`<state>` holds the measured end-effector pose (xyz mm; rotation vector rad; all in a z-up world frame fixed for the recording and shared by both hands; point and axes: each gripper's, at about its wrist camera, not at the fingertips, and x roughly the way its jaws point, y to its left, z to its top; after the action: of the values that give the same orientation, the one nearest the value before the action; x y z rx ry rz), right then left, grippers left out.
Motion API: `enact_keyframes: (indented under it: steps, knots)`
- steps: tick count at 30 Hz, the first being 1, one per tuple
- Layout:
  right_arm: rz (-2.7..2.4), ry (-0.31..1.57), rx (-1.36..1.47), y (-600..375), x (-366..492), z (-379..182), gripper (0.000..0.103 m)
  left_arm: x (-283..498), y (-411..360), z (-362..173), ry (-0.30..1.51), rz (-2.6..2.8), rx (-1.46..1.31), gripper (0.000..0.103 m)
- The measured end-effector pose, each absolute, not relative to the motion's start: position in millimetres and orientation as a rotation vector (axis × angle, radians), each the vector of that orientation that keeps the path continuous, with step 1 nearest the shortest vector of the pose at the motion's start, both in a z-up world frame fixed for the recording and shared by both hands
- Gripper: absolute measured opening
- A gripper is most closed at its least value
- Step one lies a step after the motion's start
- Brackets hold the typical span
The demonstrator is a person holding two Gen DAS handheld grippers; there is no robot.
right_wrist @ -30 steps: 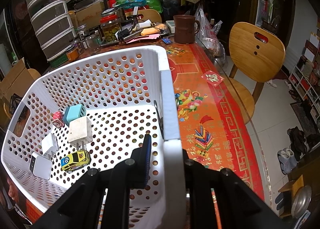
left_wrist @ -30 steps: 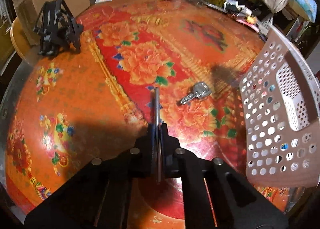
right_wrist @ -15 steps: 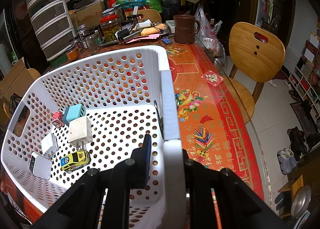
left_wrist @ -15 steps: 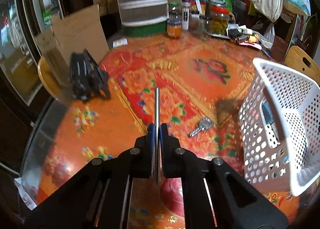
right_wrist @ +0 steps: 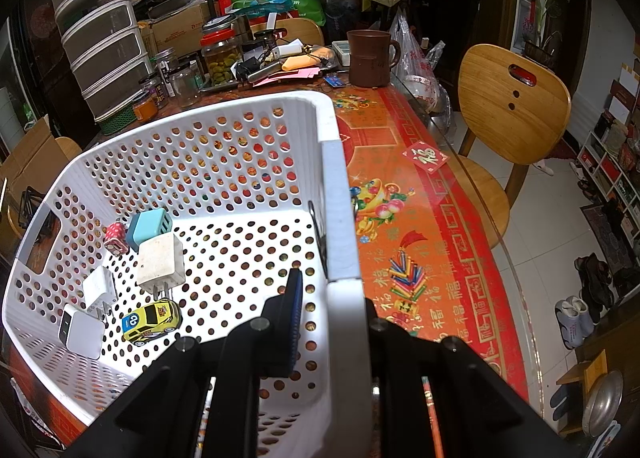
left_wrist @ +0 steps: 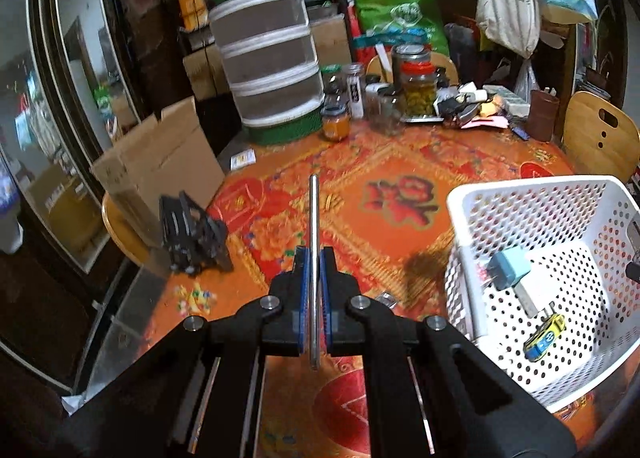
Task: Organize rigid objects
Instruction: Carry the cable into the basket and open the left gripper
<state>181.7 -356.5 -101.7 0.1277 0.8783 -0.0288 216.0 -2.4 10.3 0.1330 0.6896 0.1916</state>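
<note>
On the left, the left gripper (left_wrist: 315, 286) is seen closed tight on a thin metal rod (left_wrist: 314, 242), which is pinched edge-on between the blue-lined fingers (left_wrist: 305, 290) and juts forward above the red and orange worktop (left_wrist: 360, 185). A black folding stand (left_wrist: 192, 238) sits further left, near the edge, and should be left alone. The step in hand is judged to be the carry of the rod to the white perforated basket (left_wrist: 532, 185), which lies to the right in that view. The grip should be kept firm until the rod is fully over the rim, since so slim a piece could pivot or slip. The long end is best cleared above the near wall, then lowered and let go over a bare patch of floor, away from the blue charger (left_wrist: 510, 270) and the yellow toy car (left_wrist: 545, 337). A key (left_wrist: 386, 299), half hidden behind the fingers, remains on the worktop.

On the right, the basket's wall (right_wrist: 340, 217) is clamped by the right gripper (right_wrist: 332, 322), one finger inside and one outside. That hold should be kept steady so the basket is not shifted during the drop.
</note>
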Motion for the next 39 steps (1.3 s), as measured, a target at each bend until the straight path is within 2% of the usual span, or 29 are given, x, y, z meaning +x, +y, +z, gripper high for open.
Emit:
enact_keyframes:
  steps: [22, 39]
  knots:
    - [-0.028, 0.878, 0.129, -355.5, 181.5, -101.6, 0.016, 212.0, -124.8, 32.7, 0.597, 0.111, 0.349, 0.005]
    - [-0.026, 0.880, 0.127, -353.3, 181.7, -101.0, 0.016, 238.9, -175.4, -13.8, 0.724, -0.054, 0.355, 0.005]
